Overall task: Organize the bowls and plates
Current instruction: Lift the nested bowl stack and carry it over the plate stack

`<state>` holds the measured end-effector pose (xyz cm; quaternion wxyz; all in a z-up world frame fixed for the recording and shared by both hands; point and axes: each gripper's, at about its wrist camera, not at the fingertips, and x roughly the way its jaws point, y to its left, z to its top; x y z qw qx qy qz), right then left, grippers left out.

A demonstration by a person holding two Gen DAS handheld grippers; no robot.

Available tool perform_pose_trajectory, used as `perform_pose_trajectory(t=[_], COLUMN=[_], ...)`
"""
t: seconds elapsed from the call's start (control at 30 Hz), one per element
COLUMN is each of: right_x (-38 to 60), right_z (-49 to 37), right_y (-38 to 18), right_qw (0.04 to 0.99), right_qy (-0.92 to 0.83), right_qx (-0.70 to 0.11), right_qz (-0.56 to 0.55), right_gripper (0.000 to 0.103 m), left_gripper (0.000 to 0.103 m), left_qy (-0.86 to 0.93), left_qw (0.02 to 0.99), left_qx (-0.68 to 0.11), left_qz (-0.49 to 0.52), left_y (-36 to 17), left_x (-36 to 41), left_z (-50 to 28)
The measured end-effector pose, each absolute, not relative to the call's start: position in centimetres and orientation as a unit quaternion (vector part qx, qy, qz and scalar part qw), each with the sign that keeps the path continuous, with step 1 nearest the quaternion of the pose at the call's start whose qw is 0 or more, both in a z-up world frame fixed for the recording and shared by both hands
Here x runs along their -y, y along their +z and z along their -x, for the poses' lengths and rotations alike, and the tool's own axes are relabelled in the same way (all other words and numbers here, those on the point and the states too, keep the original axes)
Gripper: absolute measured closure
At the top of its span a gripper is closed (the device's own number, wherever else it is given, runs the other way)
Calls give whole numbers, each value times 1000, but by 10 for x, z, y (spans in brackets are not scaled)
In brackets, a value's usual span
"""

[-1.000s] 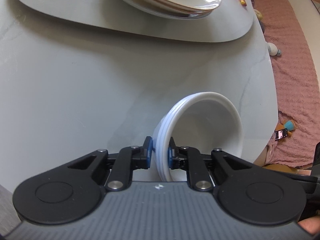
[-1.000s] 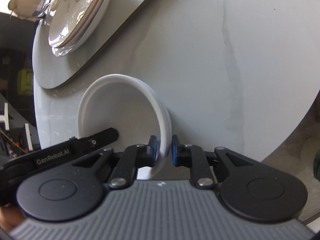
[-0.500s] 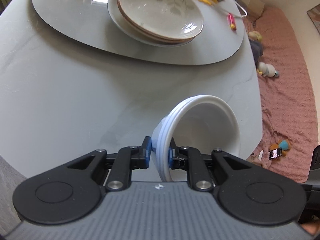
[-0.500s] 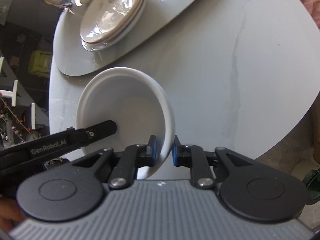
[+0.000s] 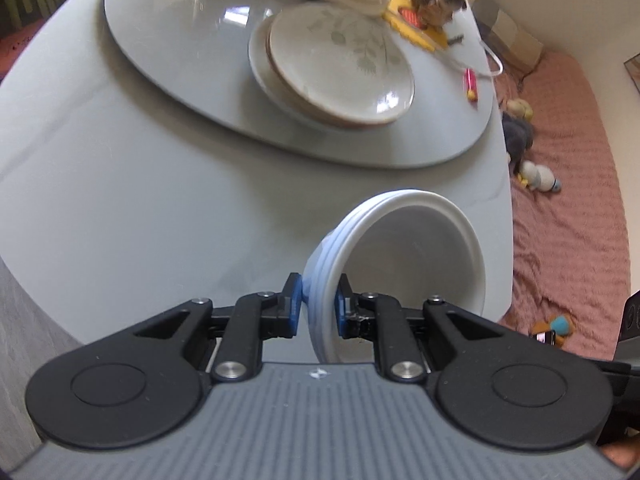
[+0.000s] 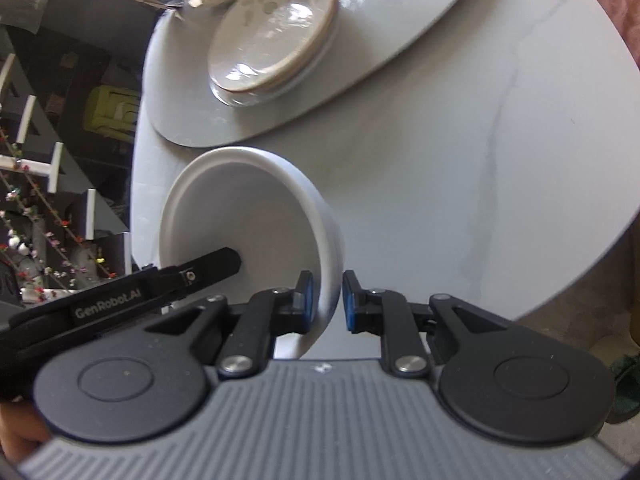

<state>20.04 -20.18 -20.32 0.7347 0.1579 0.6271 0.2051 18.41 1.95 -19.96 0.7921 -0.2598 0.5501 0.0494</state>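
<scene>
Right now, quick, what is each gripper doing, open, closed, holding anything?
Left gripper: closed on the rim of the stack of white bowls.
Right gripper: closed on the opposite rim of the same stack.

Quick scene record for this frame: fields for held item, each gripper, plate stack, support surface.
held item: stack of white bowls, tilted, gripped on opposite rims
left gripper: shut on the bowls' rim
right gripper: shut on the opposite rim
plate stack: leaf-patterned plates on a white plate, resting on the turntable
support surface: grey turntable on round grey table
bowl contact with table: cannot tell
</scene>
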Motion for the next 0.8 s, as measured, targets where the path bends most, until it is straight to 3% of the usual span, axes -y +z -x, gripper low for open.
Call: perform_pose_trajectory(t=[0.4, 0.8], right_x=[170, 132], right_z=[-262, -338], right_y=[-175, -177], right_qw=[755, 753], right_qy=[212, 207], right_qx=[-604, -611], right_qz=[-139, -128], right_gripper=[85, 85], left_gripper=[84, 84], left_qy=[36, 40], left_qw=[805, 802], left_qx=[-513, -510], left_qz=[294, 309], left_y=[-181, -197], left_x=[-60, -102], left_z=[-250, -329])
